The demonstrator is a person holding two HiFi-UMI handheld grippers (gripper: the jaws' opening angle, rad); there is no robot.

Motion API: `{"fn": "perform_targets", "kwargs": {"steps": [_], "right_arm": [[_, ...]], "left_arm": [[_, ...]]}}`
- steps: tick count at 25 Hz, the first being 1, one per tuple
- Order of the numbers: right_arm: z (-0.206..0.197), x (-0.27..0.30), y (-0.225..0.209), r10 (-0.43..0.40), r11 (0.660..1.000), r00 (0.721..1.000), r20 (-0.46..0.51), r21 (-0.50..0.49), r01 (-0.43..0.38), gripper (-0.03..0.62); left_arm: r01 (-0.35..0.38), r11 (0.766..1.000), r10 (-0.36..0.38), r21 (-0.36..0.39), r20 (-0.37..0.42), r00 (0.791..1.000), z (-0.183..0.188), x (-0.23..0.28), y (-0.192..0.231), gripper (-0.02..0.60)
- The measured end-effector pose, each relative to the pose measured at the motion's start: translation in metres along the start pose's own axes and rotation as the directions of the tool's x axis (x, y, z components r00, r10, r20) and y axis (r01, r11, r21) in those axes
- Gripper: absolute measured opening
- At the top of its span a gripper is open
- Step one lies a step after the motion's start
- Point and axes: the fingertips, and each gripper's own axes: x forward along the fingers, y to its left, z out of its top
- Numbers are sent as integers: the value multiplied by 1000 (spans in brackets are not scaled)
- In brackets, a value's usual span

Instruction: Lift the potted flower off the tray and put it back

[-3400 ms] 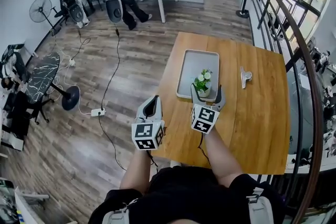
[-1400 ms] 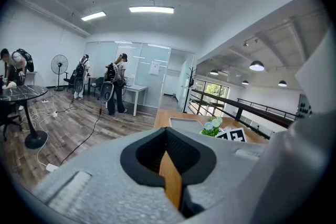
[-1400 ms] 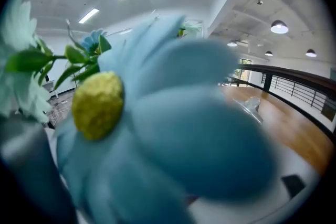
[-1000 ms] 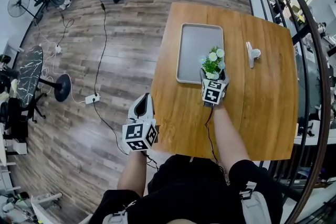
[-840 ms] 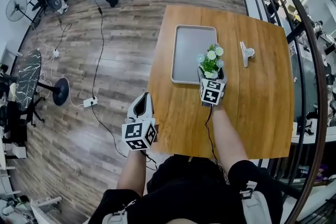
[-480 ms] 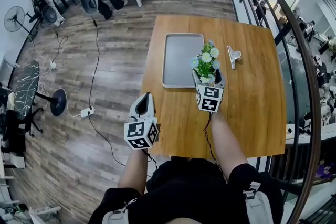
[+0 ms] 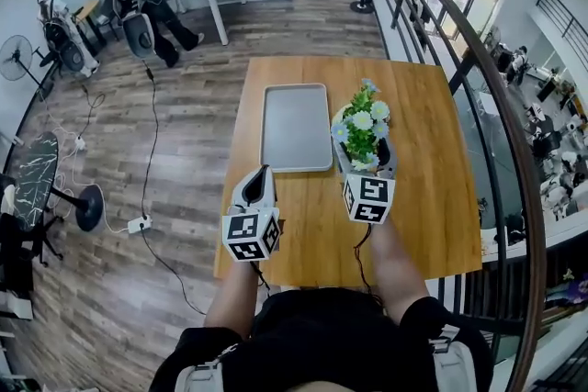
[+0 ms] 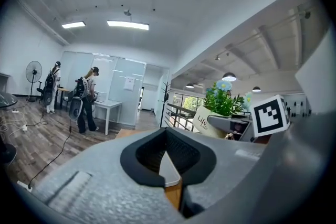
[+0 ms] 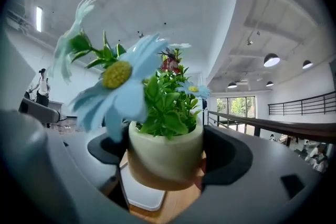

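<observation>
Potted flower (image 7: pixel 360 131) aloft over table (image 7: pixel 424 156), beside tray (image 7: pixel 296 131)

We note grey moulded shells on left gripper (image 7: pixel 261 172) and right gripper (image 7: pixel 363 151), each bearing a white cube (image 7: pixel 250 236) with black square markers; thin black cable (image 7: pixel 356 254); black clothes (image 7: pixel 312 335), grey buckled straps (image 7: pixel 207 376)

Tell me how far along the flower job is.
Done: the pot is off the tray, which lies bare. In hand: the right tongs grip the pot up in the air. Left: set it back on the tray.
</observation>
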Motion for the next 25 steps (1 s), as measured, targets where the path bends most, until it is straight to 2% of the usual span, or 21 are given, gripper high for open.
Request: {"fn": "perform_targets", "kwargs": {"steps": [7,14,19,25], "right_arm": [[35,-57,-33,-71,997,996,58,10,71,446],[35,-80,-60,-127,992,990,57,20,126,445],[31,-93,-76,-141,990,988,60,22,140,446],[29,-97,-77,-137,990,989,61,40,134,446]], "left_arm": [[66,998,-66,25,32,997,18,9,-35,15],[116,992,-117,46,31,993,22,21,-62,15],[122,991,-124,55,27,992,16,19,-80,15],[118,991,-120,67,22,993,13,14,-82,15]]}}
